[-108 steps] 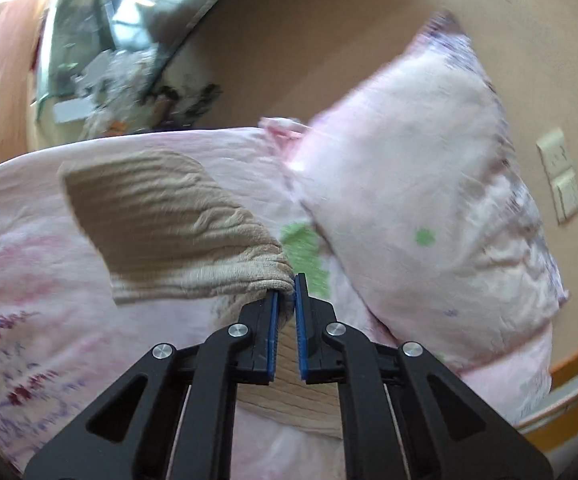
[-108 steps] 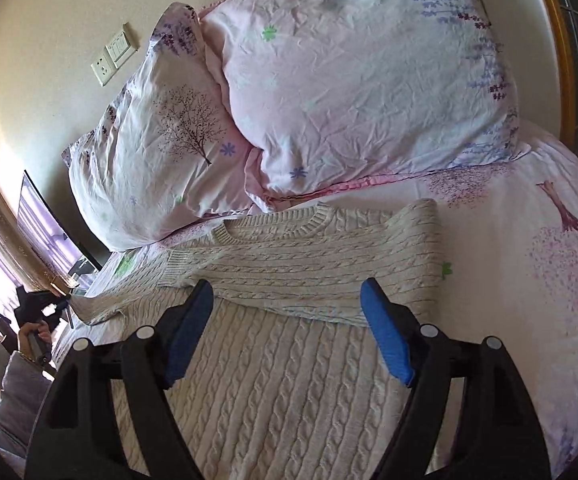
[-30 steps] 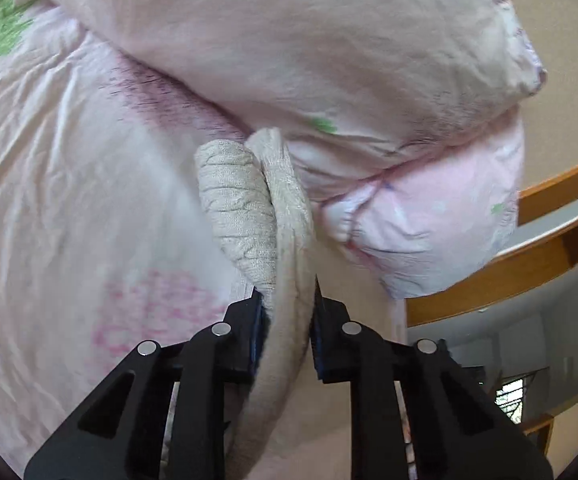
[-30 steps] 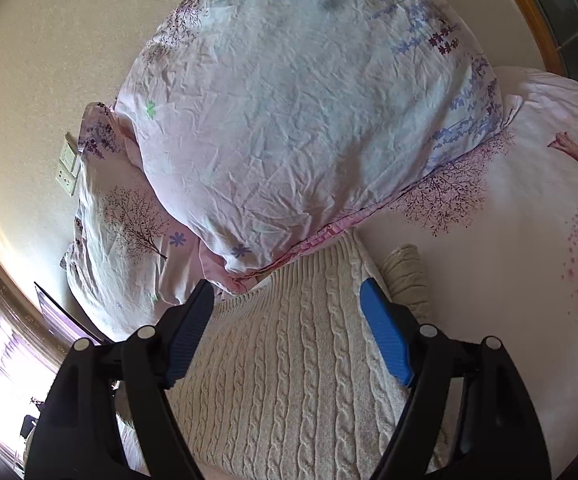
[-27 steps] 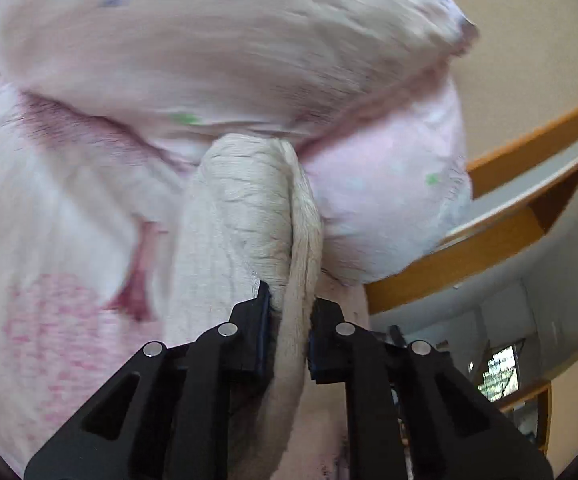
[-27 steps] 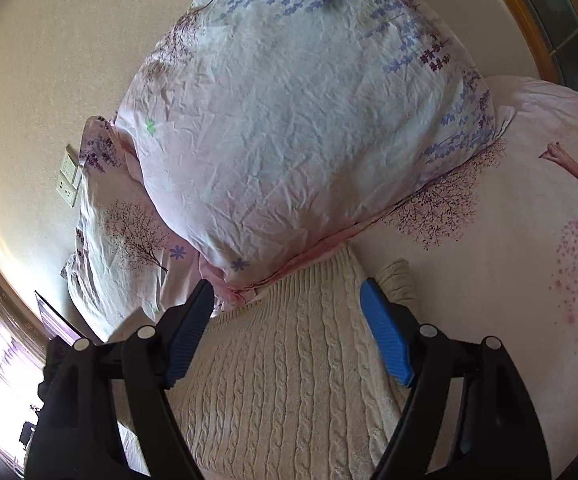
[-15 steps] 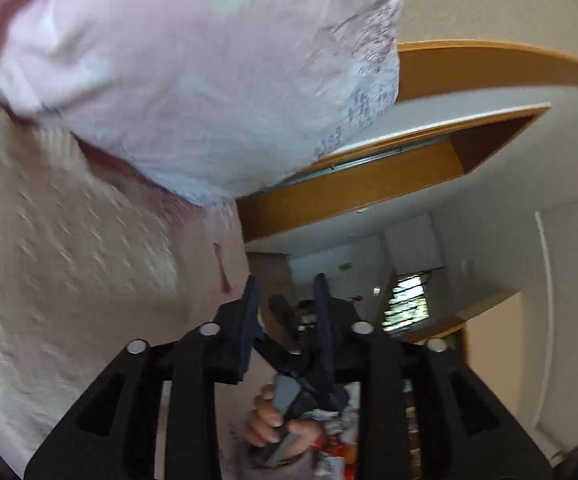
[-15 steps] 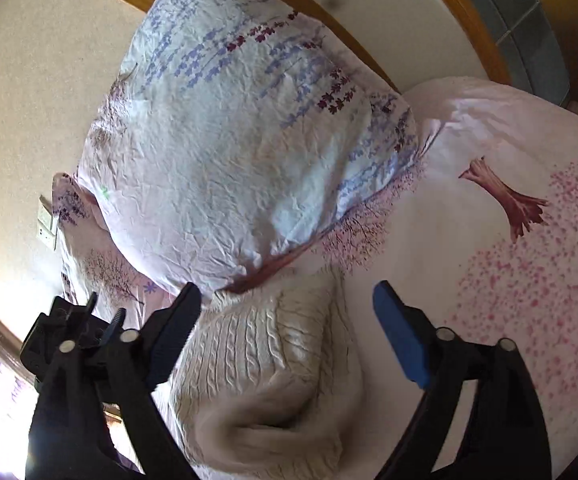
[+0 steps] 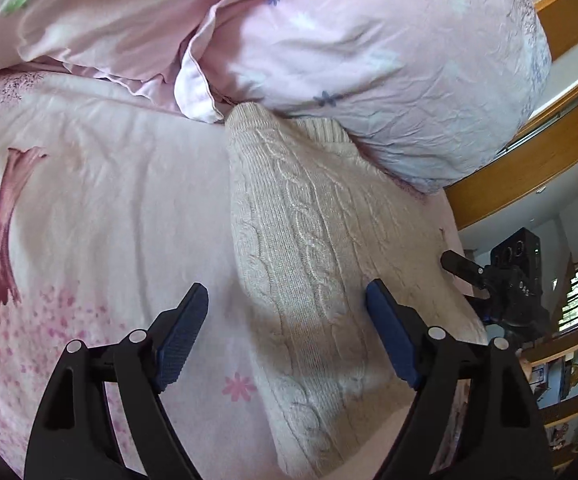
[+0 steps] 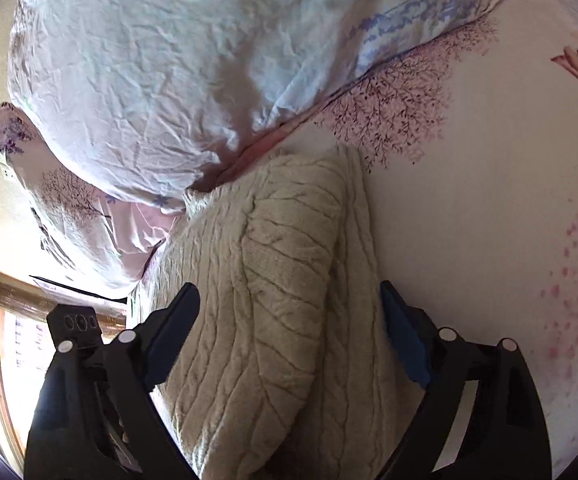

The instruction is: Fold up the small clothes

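Observation:
A cream cable-knit sweater (image 9: 313,248) lies folded into a narrow strip on the pink floral bed sheet (image 9: 101,200), its far end tucked under a pillow (image 9: 393,56). My left gripper (image 9: 287,332) is open and empty, its jaws straddling the sweater just above it. In the right wrist view the sweater (image 10: 285,280) shows a sleeve folded over its body. My right gripper (image 10: 289,328) is open and empty, jaws either side of the folded sweater. The other gripper (image 10: 75,326) shows at lower left of that view.
Two pink floral pillows (image 9: 137,20) lean at the head of the bed, one (image 10: 161,64) overlapping the sweater's end. A wooden headboard (image 9: 529,152) runs at the right. A window (image 10: 13,356) is bright at the lower left.
My left gripper has let go of the sweater sleeve and opened wide, now over the folded sweater. The sleeve now lies across the body. My right gripper has stayed open and moved closer.

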